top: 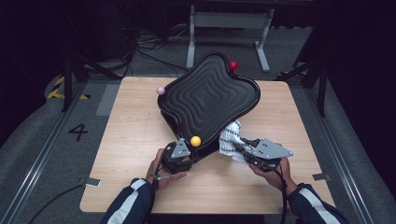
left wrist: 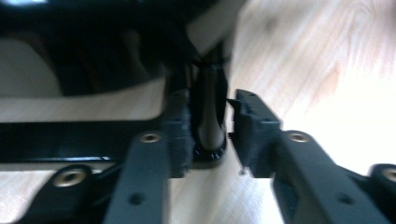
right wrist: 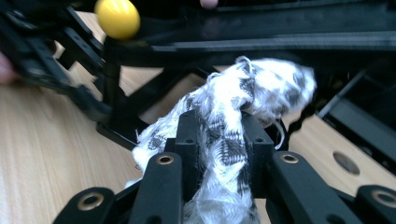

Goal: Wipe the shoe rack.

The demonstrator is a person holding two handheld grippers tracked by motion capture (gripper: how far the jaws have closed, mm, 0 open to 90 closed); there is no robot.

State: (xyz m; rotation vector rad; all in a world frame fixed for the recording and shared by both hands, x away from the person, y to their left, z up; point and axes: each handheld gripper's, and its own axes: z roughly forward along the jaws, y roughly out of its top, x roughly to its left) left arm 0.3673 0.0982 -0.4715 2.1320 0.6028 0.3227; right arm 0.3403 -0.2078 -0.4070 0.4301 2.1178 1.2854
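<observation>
A black ridged tray (top: 208, 95) with a wavy rim stands tilted on a black frame on the wooden table (top: 135, 140). Its corners carry a red ball (top: 233, 65), a pink ball (top: 160, 90) and a yellow ball (top: 195, 141) (right wrist: 116, 17). At the near corner, just below the yellow ball, my left gripper (top: 185, 143) (left wrist: 210, 126) is shut on a black post (left wrist: 210, 107) of the frame. My right gripper (top: 240, 143) (right wrist: 222, 140) is shut on a crumpled black-and-white cloth (top: 229, 137) (right wrist: 261, 88), which sits against the tray's near right edge.
Bare wood lies to the left and right of the tray. Beyond the table stand a grey metal frame (top: 229, 21) and loose cables (top: 140, 46) on the floor. A "4" (top: 78, 131) is marked on the floor at the left.
</observation>
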